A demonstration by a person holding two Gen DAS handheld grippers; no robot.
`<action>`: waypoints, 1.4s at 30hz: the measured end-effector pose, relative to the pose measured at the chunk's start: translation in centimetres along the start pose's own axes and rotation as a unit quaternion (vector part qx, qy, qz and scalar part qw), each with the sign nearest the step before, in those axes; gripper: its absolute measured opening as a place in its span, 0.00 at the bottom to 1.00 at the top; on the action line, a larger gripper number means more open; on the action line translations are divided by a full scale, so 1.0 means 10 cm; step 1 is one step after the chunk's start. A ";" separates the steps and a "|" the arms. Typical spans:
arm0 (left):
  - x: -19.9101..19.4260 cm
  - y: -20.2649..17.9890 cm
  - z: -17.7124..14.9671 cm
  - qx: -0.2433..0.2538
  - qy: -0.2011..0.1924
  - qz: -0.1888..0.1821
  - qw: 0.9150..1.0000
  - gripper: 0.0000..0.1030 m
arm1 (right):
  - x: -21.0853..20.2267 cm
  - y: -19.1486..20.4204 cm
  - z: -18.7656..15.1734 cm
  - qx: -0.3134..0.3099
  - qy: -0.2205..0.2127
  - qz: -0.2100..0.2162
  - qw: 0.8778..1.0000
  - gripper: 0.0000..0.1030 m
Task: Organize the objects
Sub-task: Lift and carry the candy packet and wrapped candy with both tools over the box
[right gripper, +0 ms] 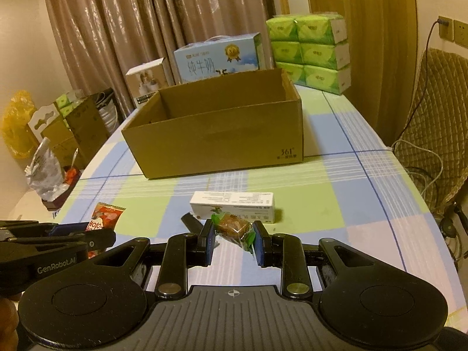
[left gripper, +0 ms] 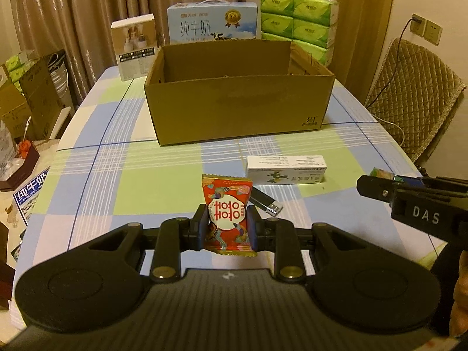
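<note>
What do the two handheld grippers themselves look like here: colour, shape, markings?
Both are matte black. The left gripper and the right gripper each have a ribbed grey centre plate with a small cross mark, two rounded lobes, linkage bars with brass-coloured pivots, and dark blue finger pads. White lettering on their sides reads "DAS" and "GenRobot.AI". No cables or sleeves show.

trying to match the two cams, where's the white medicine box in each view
Left wrist: white medicine box lies right of centre, beyond the red candy packet.
Right wrist: it lies at centre, just beyond the clamped brown snack.
Shared landmark: the open cardboard box behind it.
</note>
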State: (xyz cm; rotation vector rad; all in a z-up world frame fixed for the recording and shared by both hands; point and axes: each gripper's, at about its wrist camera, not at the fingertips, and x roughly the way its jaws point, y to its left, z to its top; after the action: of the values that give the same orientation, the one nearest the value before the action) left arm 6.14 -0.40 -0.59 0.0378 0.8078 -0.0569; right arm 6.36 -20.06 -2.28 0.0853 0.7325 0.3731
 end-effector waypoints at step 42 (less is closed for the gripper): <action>0.11 0.12 0.73 -0.023 -0.011 -0.065 0.998 0.22 | 0.17 -0.10 0.93 -0.033 -0.007 0.023 0.999 0.23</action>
State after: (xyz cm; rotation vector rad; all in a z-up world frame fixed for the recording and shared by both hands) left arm 12.27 0.37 3.67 -0.0592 0.7895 -0.1605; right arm 14.04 -19.90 3.27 0.0420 0.7037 0.4401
